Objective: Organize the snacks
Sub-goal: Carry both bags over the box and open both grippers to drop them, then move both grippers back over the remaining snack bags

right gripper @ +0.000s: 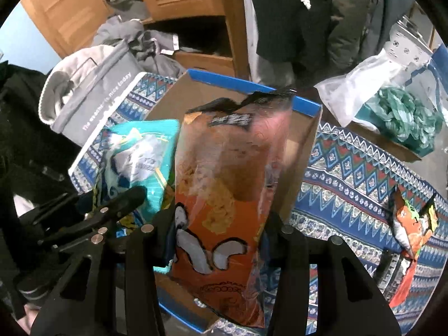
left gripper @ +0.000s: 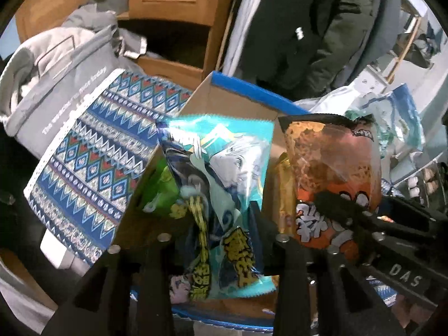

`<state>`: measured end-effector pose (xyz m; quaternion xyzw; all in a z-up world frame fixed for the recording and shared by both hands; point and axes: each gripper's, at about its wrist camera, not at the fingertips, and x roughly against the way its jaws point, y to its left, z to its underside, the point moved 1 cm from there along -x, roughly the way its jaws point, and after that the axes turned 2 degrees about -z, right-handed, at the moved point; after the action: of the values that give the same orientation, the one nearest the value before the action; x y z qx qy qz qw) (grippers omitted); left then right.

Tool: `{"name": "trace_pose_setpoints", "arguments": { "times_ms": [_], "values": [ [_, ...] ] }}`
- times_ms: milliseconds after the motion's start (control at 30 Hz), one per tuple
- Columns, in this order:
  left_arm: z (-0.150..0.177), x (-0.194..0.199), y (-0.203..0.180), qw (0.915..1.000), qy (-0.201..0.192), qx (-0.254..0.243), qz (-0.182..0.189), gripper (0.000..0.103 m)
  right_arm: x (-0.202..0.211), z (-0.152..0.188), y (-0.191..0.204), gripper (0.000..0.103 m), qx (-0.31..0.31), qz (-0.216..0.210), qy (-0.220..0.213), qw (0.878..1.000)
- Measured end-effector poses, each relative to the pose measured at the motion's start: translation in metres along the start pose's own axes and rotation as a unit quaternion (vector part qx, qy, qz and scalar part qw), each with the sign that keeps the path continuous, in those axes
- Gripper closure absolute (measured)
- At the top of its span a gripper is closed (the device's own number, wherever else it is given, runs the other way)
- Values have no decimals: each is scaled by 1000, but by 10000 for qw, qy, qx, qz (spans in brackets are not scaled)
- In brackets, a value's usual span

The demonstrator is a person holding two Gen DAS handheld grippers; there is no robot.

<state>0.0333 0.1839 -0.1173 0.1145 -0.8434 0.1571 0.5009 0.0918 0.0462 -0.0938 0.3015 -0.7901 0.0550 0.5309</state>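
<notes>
My left gripper [left gripper: 221, 240] is shut on a teal snack packet [left gripper: 224, 173] with a cartoon figure, held upright over an open cardboard box with blue edges [left gripper: 252, 91]. My right gripper [right gripper: 217, 229] is shut on an orange snack packet [right gripper: 232, 184], held upright over the same box [right gripper: 246, 84]. In the left wrist view the orange packet [left gripper: 333, 168] and the right gripper [left gripper: 344, 210] sit at the right. In the right wrist view the teal packet [right gripper: 140, 154] and the left gripper [right gripper: 120, 204] sit at the left. A green packet [left gripper: 162, 184] lies inside the box.
A blue patterned cloth [right gripper: 350, 173] covers the table. Another orange snack packet [right gripper: 411, 238] lies on it at the right. A grey fabric bin [left gripper: 56, 89] stands at the left. Plastic bags [right gripper: 392, 106] sit at the back right. A person in dark clothes [right gripper: 308, 14] stands behind.
</notes>
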Motion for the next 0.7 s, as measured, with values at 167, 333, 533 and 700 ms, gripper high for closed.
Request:
{"name": "trace_pose_setpoints", "arguments": {
  "times_ms": [167, 333, 533, 700],
  "values": [
    [1, 0, 1, 9999, 45, -43, -119, 51, 5, -1, -3, 44, -33, 13, -107, 9999],
    [0, 9, -6, 9999, -53, -73, -113, 41, 17, -3, -11, 42, -164, 17, -246, 9996],
    [2, 14, -27, 9995, -91, -293, -37, 36, 37, 1, -28, 38, -281, 150, -408, 9987],
    [6, 16, -50, 9989, 10, -422, 183, 36, 51, 11, -48, 33, -384, 327, -506, 9974]
  ]
}}
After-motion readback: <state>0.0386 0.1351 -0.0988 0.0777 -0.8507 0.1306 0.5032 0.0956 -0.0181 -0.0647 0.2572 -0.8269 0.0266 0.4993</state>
